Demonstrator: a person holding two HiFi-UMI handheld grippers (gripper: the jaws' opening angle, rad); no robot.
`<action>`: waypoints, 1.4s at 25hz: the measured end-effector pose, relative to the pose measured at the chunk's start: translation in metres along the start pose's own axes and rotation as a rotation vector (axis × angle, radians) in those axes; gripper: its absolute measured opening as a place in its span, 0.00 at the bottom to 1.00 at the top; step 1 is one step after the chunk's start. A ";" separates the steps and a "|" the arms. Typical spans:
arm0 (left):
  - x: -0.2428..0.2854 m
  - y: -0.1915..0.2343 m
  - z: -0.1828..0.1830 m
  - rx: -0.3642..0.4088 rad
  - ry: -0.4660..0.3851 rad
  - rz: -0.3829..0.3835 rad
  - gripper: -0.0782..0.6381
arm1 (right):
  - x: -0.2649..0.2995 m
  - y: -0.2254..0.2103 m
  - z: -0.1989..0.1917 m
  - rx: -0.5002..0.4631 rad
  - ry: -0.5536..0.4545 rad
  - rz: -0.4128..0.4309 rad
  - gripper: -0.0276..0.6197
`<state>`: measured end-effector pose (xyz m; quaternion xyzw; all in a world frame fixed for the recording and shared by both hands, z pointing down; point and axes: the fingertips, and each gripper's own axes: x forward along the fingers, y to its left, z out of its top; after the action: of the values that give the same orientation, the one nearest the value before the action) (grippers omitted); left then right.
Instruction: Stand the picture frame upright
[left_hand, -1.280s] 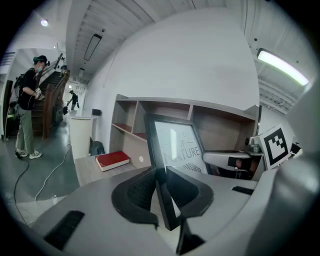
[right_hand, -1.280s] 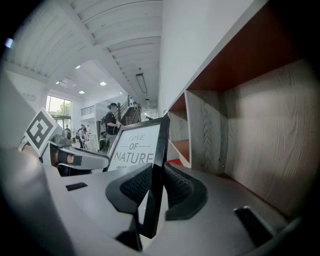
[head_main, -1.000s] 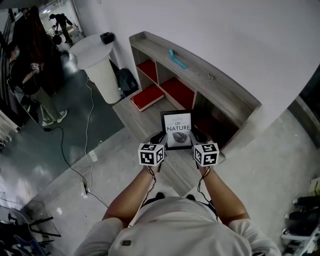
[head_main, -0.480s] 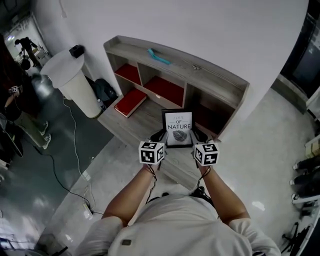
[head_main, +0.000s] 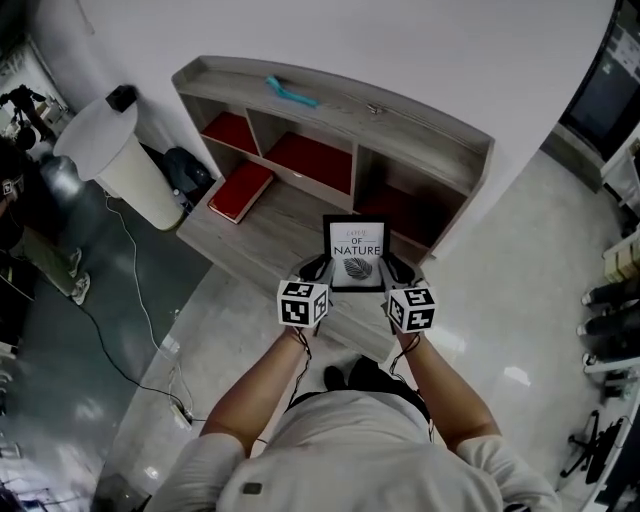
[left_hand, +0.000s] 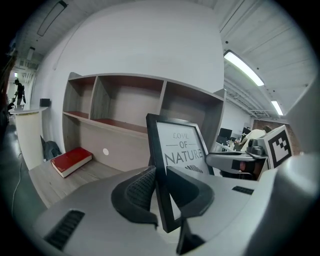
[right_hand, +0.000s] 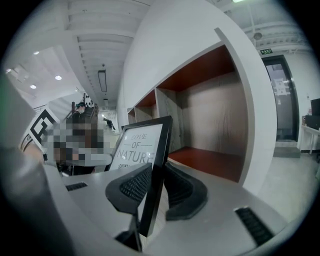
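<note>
Head view: the wooden shelf unit (head_main: 430, 150) stands against the white wall, and a low wooden surface (head_main: 255, 240) runs along its foot, with a red book (head_main: 240, 192) lying toward its left end. I have the picture frame (head_main: 356, 253) in front of the right-hand compartment, over the front edge of that surface. It is close to upright, and its printed face is turned toward me.

The left gripper (head_main: 321, 266) has its jaws clamped on the frame's left border, one pad on the front and one on the back. The right gripper (head_main: 391, 268) is clamped the same way on the right border. Both grips sit low on the sides.

I cannot tell whether the bottom edge is touching the surface yet, because the gripper bodies hide it in both gripper views.

I judge this to be the placing step: the frame is raised and now has to be set down. Next I need to lower it level until the bottom edge sits on the wood and let its back support take the weight. Then I open both jaws together, so neither side tips it.
</note>
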<state>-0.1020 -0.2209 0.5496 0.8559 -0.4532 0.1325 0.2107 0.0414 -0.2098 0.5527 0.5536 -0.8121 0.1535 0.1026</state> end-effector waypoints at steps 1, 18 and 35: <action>0.003 0.001 -0.003 0.001 0.006 0.000 0.22 | 0.003 -0.002 -0.004 0.002 0.001 0.000 0.18; 0.049 0.026 -0.066 0.003 0.095 0.005 0.22 | 0.039 -0.017 -0.078 0.029 0.063 0.020 0.18; 0.112 0.050 -0.120 -0.014 0.123 0.019 0.22 | 0.088 -0.050 -0.144 0.060 0.119 0.045 0.18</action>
<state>-0.0861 -0.2688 0.7131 0.8404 -0.4484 0.1835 0.2428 0.0549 -0.2512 0.7229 0.5278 -0.8119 0.2126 0.1305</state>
